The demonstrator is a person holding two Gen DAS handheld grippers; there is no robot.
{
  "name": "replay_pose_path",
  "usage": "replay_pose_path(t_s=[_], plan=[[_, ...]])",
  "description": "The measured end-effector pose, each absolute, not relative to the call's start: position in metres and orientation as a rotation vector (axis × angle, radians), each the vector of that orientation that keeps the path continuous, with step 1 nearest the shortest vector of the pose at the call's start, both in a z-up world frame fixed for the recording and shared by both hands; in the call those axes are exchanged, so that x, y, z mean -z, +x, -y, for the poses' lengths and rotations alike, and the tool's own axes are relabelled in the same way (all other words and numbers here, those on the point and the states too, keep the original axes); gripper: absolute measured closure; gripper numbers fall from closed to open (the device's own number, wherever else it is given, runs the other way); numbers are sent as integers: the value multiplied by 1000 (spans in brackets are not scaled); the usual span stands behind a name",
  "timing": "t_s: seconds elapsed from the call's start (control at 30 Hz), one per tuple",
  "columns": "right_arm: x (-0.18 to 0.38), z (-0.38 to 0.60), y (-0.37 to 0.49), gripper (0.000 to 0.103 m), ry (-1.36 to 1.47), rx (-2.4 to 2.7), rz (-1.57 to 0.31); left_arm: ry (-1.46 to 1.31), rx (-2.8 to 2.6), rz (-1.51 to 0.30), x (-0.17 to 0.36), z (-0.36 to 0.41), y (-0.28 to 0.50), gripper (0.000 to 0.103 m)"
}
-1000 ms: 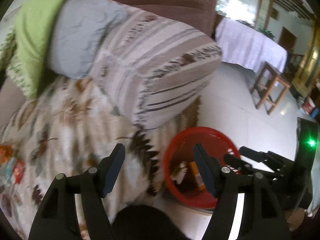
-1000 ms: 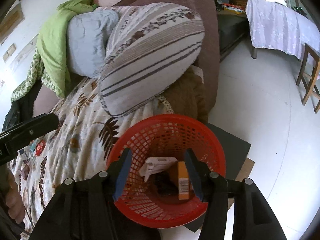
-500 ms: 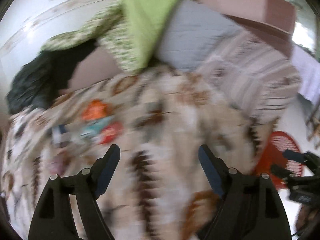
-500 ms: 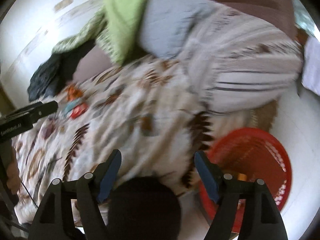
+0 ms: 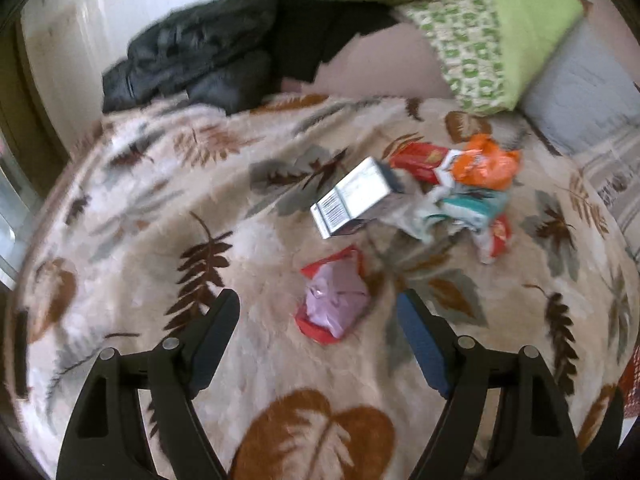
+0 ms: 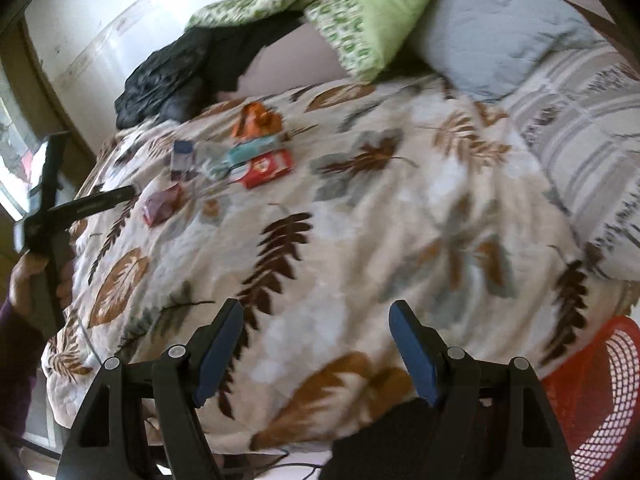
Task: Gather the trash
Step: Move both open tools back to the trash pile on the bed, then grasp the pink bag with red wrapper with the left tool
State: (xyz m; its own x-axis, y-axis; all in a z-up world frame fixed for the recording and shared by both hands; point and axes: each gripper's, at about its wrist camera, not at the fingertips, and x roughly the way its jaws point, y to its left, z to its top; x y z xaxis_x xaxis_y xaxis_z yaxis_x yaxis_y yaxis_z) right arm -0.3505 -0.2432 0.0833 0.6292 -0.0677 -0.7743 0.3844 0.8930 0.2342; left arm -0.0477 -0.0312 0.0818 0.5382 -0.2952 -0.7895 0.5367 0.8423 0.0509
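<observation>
The left gripper (image 5: 318,322) hangs over a leaf-print blanket (image 5: 168,200), its jaws spread wide with nothing clamped; they have just been opening. Between the fingertips, in the lower middle of the left wrist view, lies a crumpled pink wrapper (image 5: 334,300) with red edging, resting on the blanket and touched by neither finger. Above it, near the centre, a white box (image 5: 354,198) with a barcode lies tilted. Just right of the box sits a loose heap of trash: a red carton (image 5: 418,160), an orange bag (image 5: 486,162) against it, a teal packet (image 5: 476,206) below them and a small red pack (image 5: 500,234) at the heap's lower edge. A black jacket (image 5: 192,64) is bunched at the upper left, a green quilt (image 5: 492,40) at the upper right.

The right gripper (image 6: 316,334) is also released, jaws wide over bare blanket (image 6: 360,208) at the bottom centre of its view; they too have just been opening, and nothing is between them. In that view the trash heap (image 6: 244,156) sits in the upper left, well apart from this gripper. The left gripper's finger (image 6: 96,202) reaches in from the left edge, its tip just beside the pink wrapper (image 6: 162,204), with the hand (image 6: 28,276) holding it below. A red basket (image 6: 600,392) shows at the lower right corner, beside the blanket's edge. A grey pillow (image 6: 492,28) and a striped pillow (image 6: 584,120) lie at the upper right.
</observation>
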Motion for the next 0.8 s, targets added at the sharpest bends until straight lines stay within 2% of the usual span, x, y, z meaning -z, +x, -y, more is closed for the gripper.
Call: replay_pose_path(t_s=[0.3,0.33,0.37,0.6,0.8], plan=[[-68,237,-328,24,353,249,-923,307,537,-971,-31,58,-9,23],[-66,238,-326,24,357,248,-929,307,531,-994,-27,59,-7,38],[-64,239,-323,24,359,245,-935,304,510,-1018,-23,58,-8,67],[-62,234,-295,24,349,180,-939,216,458,-983,-46,24,-44,67],[-72,212,-226,24,333,36,-888,223,419,-918,-67,-5,-83,67]])
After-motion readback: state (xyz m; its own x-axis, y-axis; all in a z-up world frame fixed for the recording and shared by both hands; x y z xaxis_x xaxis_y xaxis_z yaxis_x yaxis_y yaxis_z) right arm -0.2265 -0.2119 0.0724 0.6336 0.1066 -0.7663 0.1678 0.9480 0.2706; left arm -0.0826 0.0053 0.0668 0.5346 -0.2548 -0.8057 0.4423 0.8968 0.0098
